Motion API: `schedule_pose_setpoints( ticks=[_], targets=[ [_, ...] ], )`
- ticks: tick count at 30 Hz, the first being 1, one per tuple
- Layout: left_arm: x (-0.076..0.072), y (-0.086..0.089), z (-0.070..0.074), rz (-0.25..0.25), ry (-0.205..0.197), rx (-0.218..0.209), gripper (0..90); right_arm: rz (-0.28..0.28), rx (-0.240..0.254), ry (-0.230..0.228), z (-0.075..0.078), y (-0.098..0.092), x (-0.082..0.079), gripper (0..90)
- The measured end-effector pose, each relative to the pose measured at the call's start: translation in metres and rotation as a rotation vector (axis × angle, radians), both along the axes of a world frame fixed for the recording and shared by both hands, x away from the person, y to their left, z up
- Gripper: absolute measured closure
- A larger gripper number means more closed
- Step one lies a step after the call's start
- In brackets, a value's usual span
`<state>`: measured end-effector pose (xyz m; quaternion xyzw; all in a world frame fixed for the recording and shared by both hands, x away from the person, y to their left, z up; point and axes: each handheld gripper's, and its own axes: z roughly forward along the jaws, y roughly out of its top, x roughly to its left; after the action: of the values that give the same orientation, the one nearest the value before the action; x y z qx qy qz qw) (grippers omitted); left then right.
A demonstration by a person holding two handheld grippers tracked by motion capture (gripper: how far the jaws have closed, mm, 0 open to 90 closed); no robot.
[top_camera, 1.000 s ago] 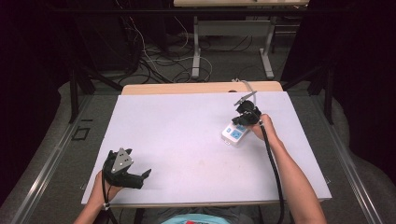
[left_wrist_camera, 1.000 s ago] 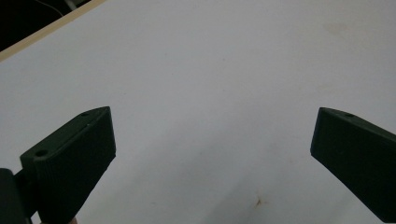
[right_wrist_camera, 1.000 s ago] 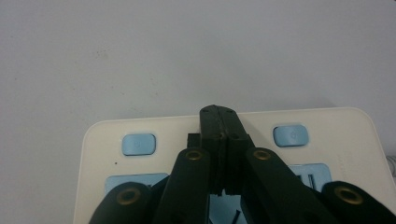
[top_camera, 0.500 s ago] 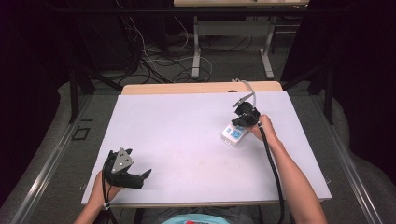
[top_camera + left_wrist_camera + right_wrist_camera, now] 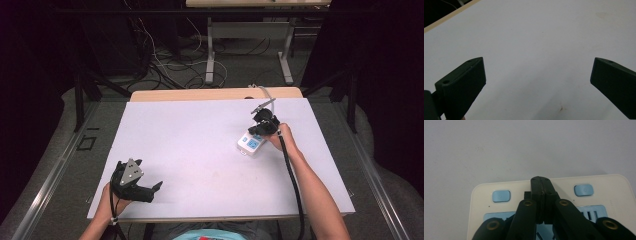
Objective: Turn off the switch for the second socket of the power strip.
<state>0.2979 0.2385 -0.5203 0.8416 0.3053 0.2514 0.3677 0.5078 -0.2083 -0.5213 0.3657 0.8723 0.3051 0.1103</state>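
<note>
At the table's (image 5: 200,135) near left corner, the left gripper (image 5: 150,189) rests low in the person's hand, its 2 jaws spread wide with bare white surface between them and nothing held. Well apart, toward the far right, lies the white power strip (image 5: 251,144) with blue sockets and 2 blue buttons (image 5: 501,195). The right gripper (image 5: 541,185) hangs over it, jaws pressed together, tips on its top face, gripping nothing.
</note>
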Motion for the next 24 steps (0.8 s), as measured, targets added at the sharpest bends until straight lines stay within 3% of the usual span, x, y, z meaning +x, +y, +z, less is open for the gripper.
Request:
schedule_pose_setpoints(
  ticks=[6, 13, 24],
  targets=[
    [-0.0004, 0.0002, -0.0003, 0.003, 0.008, -0.013, 0.0, -0.008, 0.005, -0.007, -0.0005, 0.0019, 0.0000, 90.0],
    [-0.0005, 0.0006, 0.0001, 0.004, 0.004, -0.007, 0.0, -0.005, -0.028, -0.023, 0.0006, 0.0048, -0.0012, 90.0],
    [-0.0008, 0.0011, 0.0005, 0.001, 0.002, -0.006, 0.0, -0.004, -0.033, -0.008, 0.0016, 0.0038, -0.0011, 90.0]
  ],
)
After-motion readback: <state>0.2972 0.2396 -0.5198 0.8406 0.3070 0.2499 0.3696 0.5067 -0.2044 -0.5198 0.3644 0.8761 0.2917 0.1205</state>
